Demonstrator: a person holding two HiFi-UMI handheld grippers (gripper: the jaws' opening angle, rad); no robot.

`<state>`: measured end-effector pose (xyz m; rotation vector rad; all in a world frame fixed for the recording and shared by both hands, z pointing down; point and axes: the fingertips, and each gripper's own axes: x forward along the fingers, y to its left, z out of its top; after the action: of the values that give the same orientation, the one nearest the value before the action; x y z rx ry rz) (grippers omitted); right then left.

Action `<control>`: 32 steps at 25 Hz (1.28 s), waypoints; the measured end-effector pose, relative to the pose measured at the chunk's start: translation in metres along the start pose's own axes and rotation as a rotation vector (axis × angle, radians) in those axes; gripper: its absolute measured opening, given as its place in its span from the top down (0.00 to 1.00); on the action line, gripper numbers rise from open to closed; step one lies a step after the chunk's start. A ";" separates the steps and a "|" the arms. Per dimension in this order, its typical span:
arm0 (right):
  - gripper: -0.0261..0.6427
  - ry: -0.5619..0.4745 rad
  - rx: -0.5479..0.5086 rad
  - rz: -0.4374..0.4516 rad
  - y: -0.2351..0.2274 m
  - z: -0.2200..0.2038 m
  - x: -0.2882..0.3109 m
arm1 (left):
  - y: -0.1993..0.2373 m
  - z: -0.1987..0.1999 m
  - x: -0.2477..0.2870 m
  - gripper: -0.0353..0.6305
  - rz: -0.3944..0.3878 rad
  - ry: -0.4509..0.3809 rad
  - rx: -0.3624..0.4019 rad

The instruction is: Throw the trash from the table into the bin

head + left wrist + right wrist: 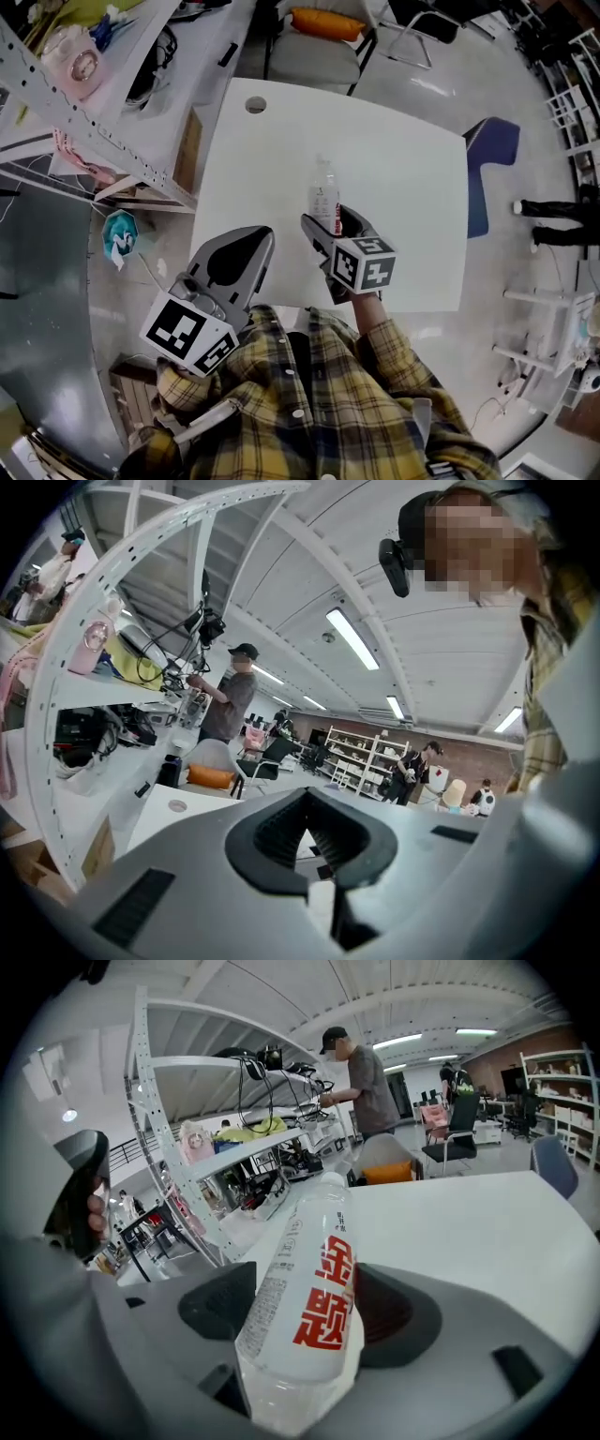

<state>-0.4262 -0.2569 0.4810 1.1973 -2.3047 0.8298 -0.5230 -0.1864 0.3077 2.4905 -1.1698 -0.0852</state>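
White table (403, 187) fills the head view's centre, where the right gripper (323, 234) clamps the bottle (324, 199); no bin shows. Left gripper view shows the left gripper (305, 799) closed and empty. Right gripper view shows the bottle tilted between the pads, so carrying and dropping it remain

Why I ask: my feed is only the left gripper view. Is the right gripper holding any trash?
Observer: Yes. The right gripper is closed on a clear plastic bottle with a white label and red characters.
Operator: Is it upright?
Observer: In the right gripper view it leans between the pads, cap end away from the camera.
Operator: Where is it?
Observer: In the head view, over the near half of the white table.
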 end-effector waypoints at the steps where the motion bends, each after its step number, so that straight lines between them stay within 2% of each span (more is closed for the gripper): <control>1: 0.47 -0.022 0.001 -0.008 -0.002 0.005 -0.010 | -0.005 -0.001 0.006 0.94 -0.020 0.006 0.001; 10: 0.47 -0.201 0.063 -0.107 -0.046 0.033 -0.119 | -0.083 -0.012 0.060 0.94 -0.209 0.067 0.021; 17: 0.47 -0.270 0.098 -0.177 -0.105 0.019 -0.206 | -0.171 -0.035 0.095 0.94 -0.293 0.107 0.045; 22: 0.47 -0.278 0.090 -0.191 -0.156 -0.006 -0.279 | -0.247 -0.055 0.117 0.94 -0.281 0.089 0.047; 27: 0.47 -0.246 0.054 -0.159 -0.205 -0.035 -0.345 | -0.321 -0.080 0.137 0.94 -0.215 0.057 0.032; 32: 0.47 -0.214 0.026 -0.138 -0.244 -0.058 -0.392 | -0.373 -0.103 0.148 0.94 -0.161 0.050 0.021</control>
<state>-0.0036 -0.0978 0.3669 1.5032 -2.3487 0.7142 -0.1325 -0.0496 0.2817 2.5858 -0.9541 -0.0536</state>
